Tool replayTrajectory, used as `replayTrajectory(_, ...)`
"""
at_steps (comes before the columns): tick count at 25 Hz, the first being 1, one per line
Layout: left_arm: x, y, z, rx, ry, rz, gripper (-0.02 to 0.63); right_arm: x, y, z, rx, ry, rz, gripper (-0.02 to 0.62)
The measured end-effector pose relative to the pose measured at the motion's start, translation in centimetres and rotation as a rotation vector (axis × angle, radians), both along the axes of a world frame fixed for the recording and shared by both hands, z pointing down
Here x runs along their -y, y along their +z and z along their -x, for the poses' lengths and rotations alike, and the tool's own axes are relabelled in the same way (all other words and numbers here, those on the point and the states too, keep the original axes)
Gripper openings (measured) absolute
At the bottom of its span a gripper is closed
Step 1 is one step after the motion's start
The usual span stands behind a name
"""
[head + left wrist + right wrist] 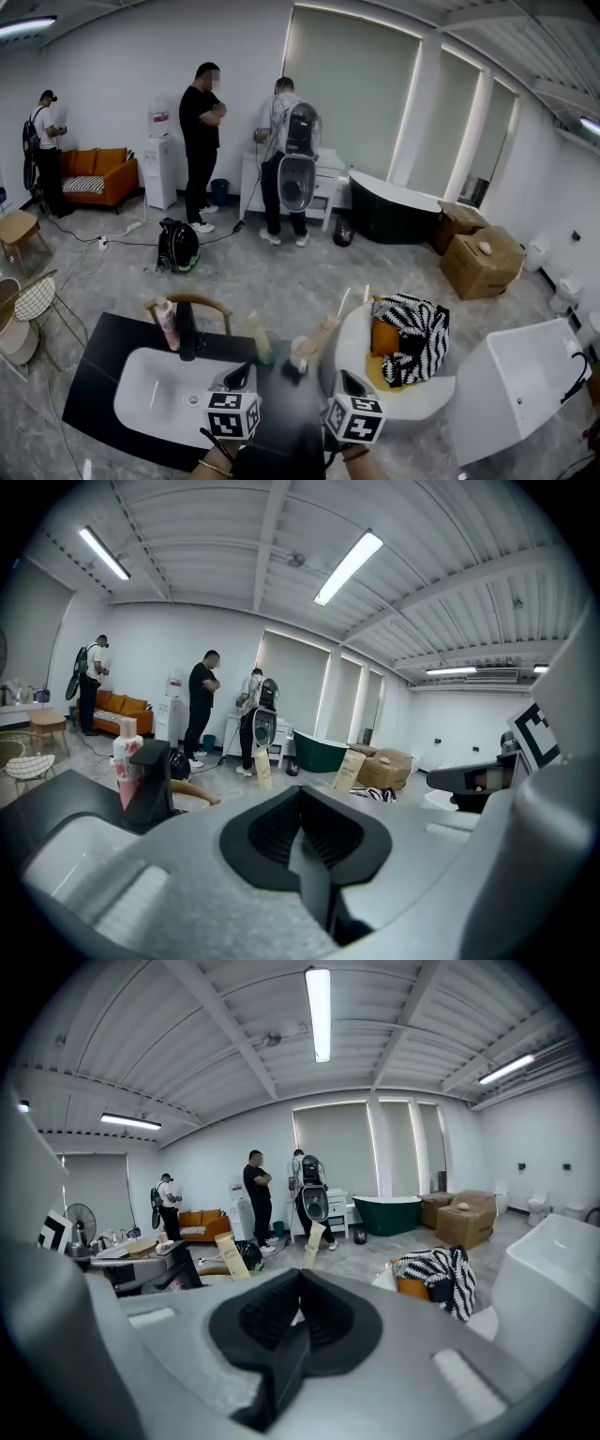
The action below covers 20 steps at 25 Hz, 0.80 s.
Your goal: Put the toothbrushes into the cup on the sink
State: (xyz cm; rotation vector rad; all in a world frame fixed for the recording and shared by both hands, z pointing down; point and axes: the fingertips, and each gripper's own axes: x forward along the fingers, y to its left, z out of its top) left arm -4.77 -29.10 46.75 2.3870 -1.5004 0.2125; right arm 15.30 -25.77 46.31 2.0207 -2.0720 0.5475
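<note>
2 toothbrushes [259, 337]: tan flat packs, upright w/ slight tilt, lower centre of head view, on dark counter [103, 347] right of the basin; 2nd pack [320, 335] near, to its right.
Cup [298, 354]: pale, small, betw. the packs; right pack seems to rise from it, too blurred to be sure.
Sink [131, 403]: white basin, lower left; black tap [187, 339] & pink bottle [167, 323] at back rim.
Hidden: pack bases behind gripper bodies in both gripper views; print unreadable.
L gripper [300, 799]: fingers together, nothing betw.
R gripper [300, 1283]: fingers together, nothing betw.
</note>
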Motion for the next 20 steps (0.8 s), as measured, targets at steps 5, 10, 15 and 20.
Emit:
replayTrajectory(5,0.4,0.4,-0.4,0.008,0.006,0.001,0.009,0.1,0.4,-0.1,-0.007,-0.013,0.006,0.003)
replayTrajectory(10,0.6,0.2,-0.8,0.021,0.002,-0.004,0.009,0.3,0.4,-0.3,-0.017,-0.025,0.015,0.003)
replayTrajectory(15,1.3,0.5,-0.8,0.029,-0.004,-0.008,0.009,1.0,0.0,-0.6,-0.042,-0.03,0.001,0.003)
replayTrajectory(20,1.7,0.4,-0.9,0.029,-0.014,-0.01,0.009,1.8,-0.1,-1.0,-0.024,-0.025,-0.003,0.003)
